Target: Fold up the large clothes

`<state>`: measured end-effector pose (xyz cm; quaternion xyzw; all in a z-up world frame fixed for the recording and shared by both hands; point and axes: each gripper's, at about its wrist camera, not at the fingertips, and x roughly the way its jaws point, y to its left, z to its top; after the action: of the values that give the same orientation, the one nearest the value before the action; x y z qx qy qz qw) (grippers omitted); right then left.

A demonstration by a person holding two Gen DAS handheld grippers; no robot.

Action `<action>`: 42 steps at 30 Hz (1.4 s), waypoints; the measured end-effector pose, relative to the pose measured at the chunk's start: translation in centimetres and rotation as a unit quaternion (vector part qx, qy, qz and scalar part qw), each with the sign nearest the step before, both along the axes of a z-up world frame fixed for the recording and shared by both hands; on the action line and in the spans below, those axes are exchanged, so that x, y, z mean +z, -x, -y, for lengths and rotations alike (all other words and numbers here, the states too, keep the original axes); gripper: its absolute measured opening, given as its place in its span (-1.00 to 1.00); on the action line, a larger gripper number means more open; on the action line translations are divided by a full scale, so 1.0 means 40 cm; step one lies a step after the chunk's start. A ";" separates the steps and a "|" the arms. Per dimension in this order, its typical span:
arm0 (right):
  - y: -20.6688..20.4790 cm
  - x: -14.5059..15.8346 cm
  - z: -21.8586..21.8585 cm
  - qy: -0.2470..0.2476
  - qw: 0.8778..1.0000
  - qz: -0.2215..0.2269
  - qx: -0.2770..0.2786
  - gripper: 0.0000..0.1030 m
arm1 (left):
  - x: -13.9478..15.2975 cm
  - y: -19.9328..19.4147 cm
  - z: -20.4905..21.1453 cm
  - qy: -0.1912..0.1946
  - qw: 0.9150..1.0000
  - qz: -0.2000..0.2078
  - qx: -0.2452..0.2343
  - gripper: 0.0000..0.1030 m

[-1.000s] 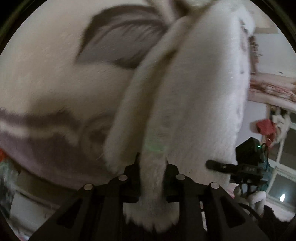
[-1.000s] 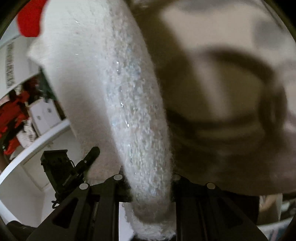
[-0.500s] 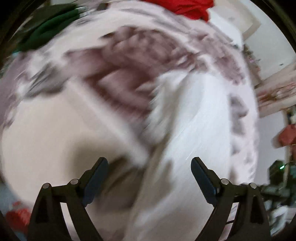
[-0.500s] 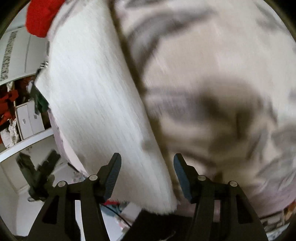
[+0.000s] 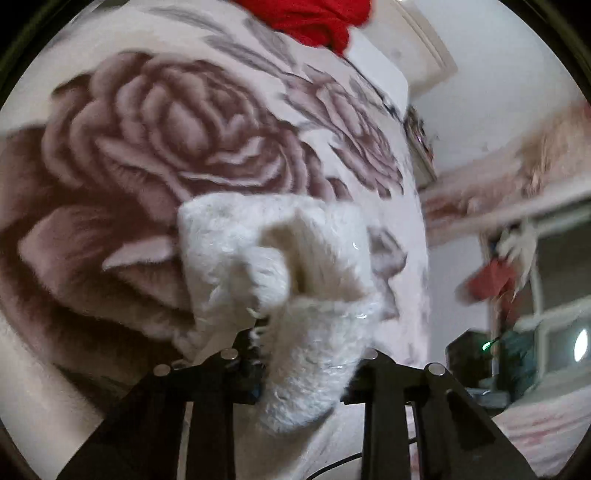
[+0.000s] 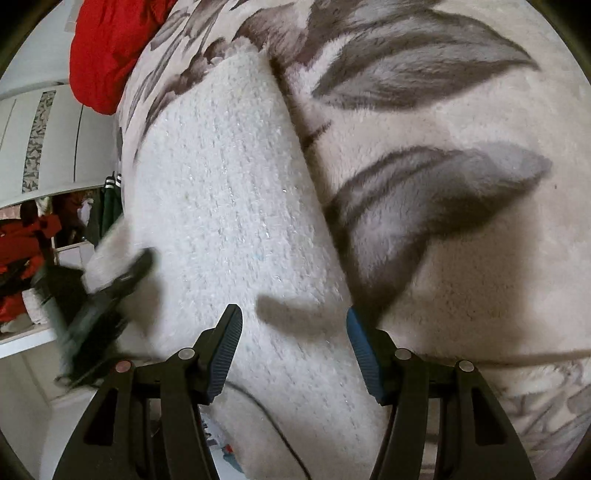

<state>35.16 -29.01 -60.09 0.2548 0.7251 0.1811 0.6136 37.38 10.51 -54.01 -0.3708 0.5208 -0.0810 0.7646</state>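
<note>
Support surface: plush blanket [image 5: 110, 206] printed with large mauve roses and grey leaves [image 6: 443, 206], filling most of both frames. White fuzzy knit garment [image 6: 229, 192] lies on it, centre-left in right wrist view; bunched at lower centre in left wrist view. Red garment [image 5: 314, 18] at top edge; contact with blanket unclear.

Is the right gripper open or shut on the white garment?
Open. The right gripper has its fingers spread apart over the white fuzzy garment, with fabric visible in the gap and nothing clamped.
</note>
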 end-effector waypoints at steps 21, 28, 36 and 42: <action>-0.120 -0.033 -0.425 0.202 0.932 0.053 0.295 -0.70 | -0.193 0.123 -0.196 -0.332 0.921 -0.202 0.009 0.63; -0.199 -0.096 -0.398 0.161 0.948 -0.031 0.272 -0.77 | -0.249 0.173 -0.231 -0.290 0.943 -0.142 0.077 1.00; -0.148 0.110 -0.483 0.036 0.952 0.024 0.302 -0.76 | -0.229 0.195 -0.217 -0.301 0.943 -0.115 0.078 1.00; -0.111 -0.082 -0.622 0.108 0.945 0.039 0.308 -0.86 | -0.071 0.253 -0.236 -0.261 0.955 -0.111 0.090 1.00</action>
<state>39.61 -4.12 -63.37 -0.0559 0.7592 0.2909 0.5795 27.27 19.94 -56.85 -0.2108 0.5698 0.1686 0.7762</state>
